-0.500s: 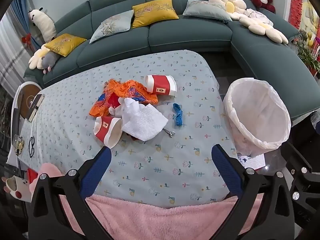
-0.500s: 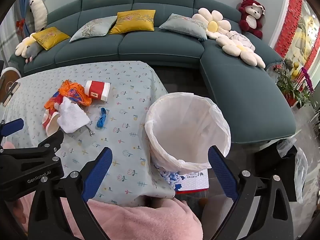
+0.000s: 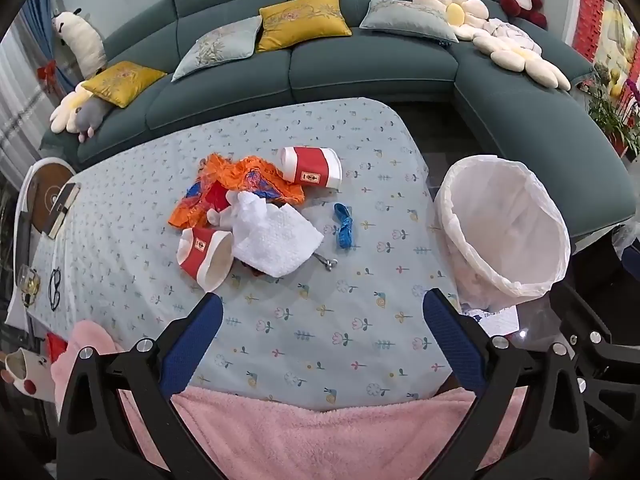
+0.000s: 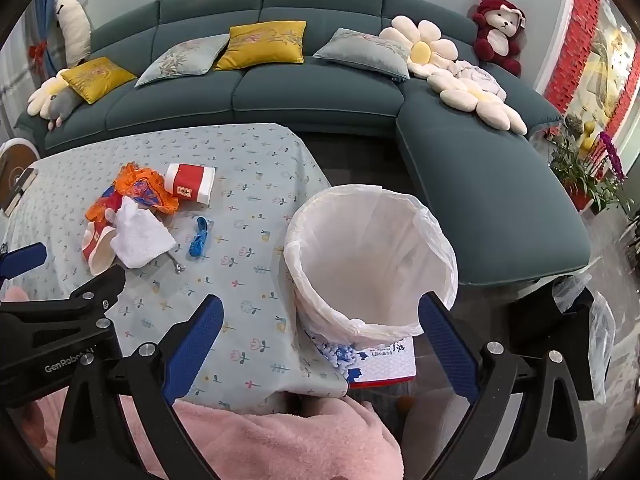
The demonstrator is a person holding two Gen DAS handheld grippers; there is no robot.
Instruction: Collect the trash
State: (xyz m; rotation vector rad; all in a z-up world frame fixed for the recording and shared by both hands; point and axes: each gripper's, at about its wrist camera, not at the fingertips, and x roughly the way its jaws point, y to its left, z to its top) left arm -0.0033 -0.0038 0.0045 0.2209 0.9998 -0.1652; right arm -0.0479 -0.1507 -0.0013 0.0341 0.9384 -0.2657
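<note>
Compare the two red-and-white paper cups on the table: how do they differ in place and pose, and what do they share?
The far cup lies apart from the white tissue, beside the orange wrapper; the near cup touches the white tissue.
The far cup shows its side, label facing the camera; the near cup turns its open mouth towards the camera.
Both lie on their sides and carry the same red band.

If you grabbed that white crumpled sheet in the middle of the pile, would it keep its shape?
Probably not. The white crumpled sheet looks thin, soft and textured like tissue, so it would likely sag and bunch. It seems light. It overlaps the red paper cup, so lifting it might nudge that.
</note>
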